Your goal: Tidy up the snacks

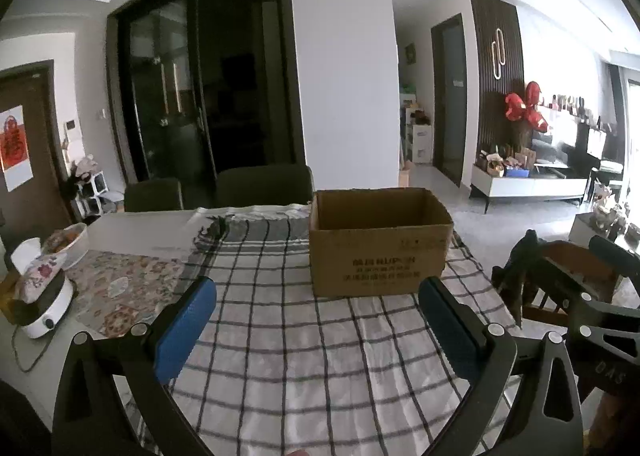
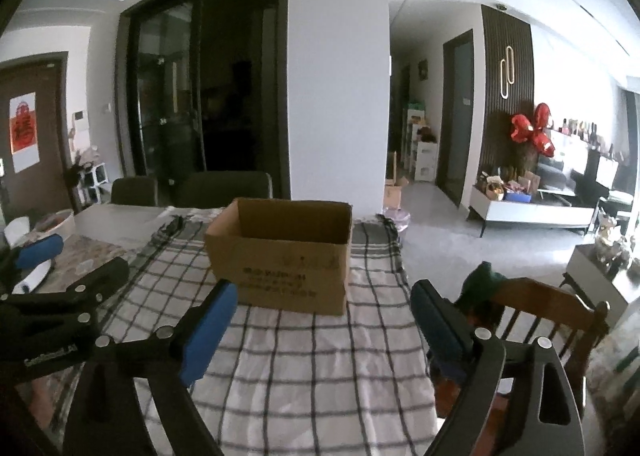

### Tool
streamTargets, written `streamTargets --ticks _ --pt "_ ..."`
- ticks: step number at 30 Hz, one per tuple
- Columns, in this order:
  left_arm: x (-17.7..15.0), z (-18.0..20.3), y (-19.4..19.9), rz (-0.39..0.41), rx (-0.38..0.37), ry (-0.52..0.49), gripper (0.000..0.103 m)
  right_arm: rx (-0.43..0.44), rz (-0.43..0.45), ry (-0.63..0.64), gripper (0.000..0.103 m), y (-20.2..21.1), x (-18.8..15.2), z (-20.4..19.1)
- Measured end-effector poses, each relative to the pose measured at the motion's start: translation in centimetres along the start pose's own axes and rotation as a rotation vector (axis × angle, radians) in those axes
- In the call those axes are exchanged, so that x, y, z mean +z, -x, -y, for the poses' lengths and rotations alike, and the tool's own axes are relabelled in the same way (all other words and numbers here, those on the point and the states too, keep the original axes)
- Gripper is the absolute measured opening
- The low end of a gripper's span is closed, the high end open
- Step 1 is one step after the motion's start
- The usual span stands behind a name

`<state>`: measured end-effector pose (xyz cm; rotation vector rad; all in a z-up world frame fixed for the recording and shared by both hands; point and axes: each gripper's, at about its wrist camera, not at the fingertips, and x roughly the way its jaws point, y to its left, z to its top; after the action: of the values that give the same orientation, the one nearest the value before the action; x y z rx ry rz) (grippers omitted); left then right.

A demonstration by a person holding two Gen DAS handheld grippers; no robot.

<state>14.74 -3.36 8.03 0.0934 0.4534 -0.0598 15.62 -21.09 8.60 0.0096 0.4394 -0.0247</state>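
An open cardboard box (image 1: 380, 244) stands on the checked cloth (image 1: 280, 336) covering the surface, top flaps out of the way so snacks can be dropped straight in. No snacks show in either view, and the box's inside, as far as it can be seen, looks bare. The left claw (image 1: 316, 320) hovers above the cloth with its blue pads wide apart and nothing between them; the box sits at its one o'clock. The right claw (image 2: 324, 320) is likewise spread and empty, the box at its eleven o'clock. The two tools are side by side, each visible at the edge of the other's view. A wooden chair (image 2: 548, 308) waits at three o'clock, off the surface's edge.
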Motion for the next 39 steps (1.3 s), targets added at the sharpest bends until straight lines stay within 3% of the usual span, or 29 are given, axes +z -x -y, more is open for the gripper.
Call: streamTargets --ticks 11,39 --pt "-2.5 -0.1 6.2 0.024 0.017 -0.011 0.103 0.020 0.009 -0.037 0.092 5.9 -2.6 0.0" --pt "-4.5 -0.8 8.9 0.003 0.013 0.010 0.103 0.042 0.028 -0.003 0.092 9.8 -4.2 -1.3"
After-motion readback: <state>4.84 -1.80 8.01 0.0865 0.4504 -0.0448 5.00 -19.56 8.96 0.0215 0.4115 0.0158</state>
